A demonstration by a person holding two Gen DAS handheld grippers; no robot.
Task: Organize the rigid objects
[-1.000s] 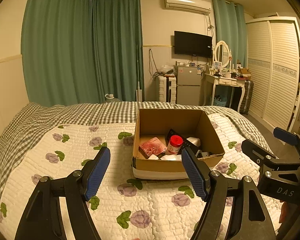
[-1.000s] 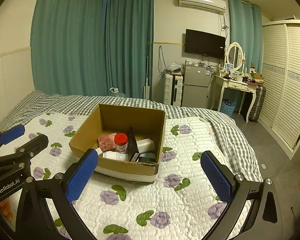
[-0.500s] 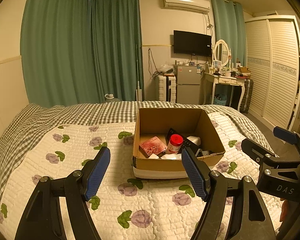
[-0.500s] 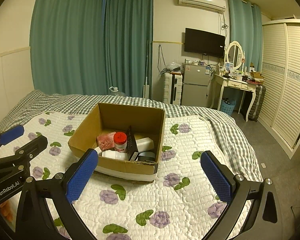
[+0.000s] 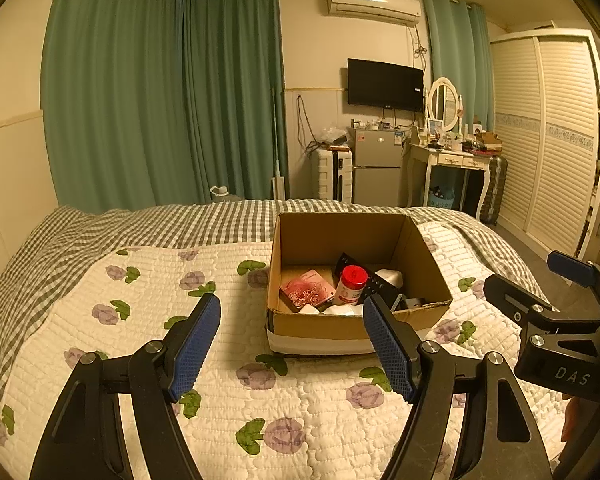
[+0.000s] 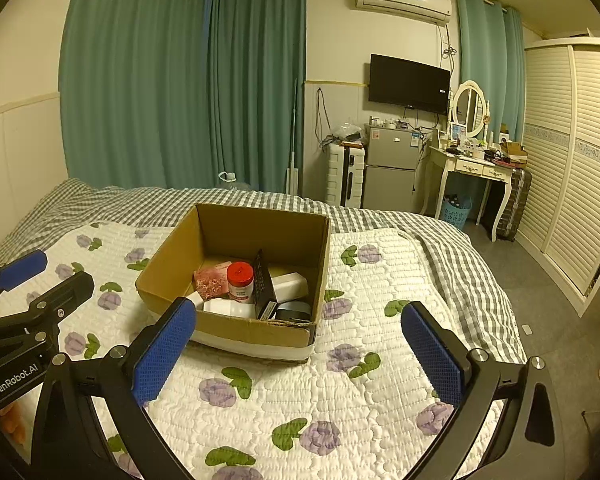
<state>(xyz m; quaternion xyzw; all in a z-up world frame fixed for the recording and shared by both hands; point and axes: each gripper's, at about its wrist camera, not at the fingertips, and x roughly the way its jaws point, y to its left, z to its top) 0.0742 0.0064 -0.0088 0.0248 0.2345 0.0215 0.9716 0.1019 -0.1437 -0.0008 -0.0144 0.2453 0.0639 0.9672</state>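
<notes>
Cardboard box (image 5: pixel 352 322) on the quilted bed (image 5: pixel 140 320), open-topped, holding the rigid objects; none seen loose on the quilt.

Left gripper (image 5: pixel 290 340): released, jaws spread wide, nothing between them; held low over the quilt, short of the box's near wall, aimed at the left half of the box. Right gripper (image 6: pixel 300 350): likewise released and empty, jaws spread wider than the box's near right corner, pointed at that corner. Both held back and level, probably to keep the whole box interior in view.

Box contents, near to far:
- White bottle (image 6: pixel 228 307), lying flat against the near wall.
- Red-capped bottle (image 6: pixel 240 282), upright, centre.
- Pink patterned packet (image 5: pixel 306 290), flat, left of the red-capped bottle.
- Black remote control (image 6: pixel 265 284), on edge, leaning just right of the red-capped bottle.
- White block (image 6: pixel 290 285), behind the remote control.
- Dark case (image 6: pixel 294 312), near right corner.

Stage not settled: arrangement fits either objects already gathered into the box, or a full box awaiting sorting out. Upright bottle judged liable to tip if nudged.
</notes>
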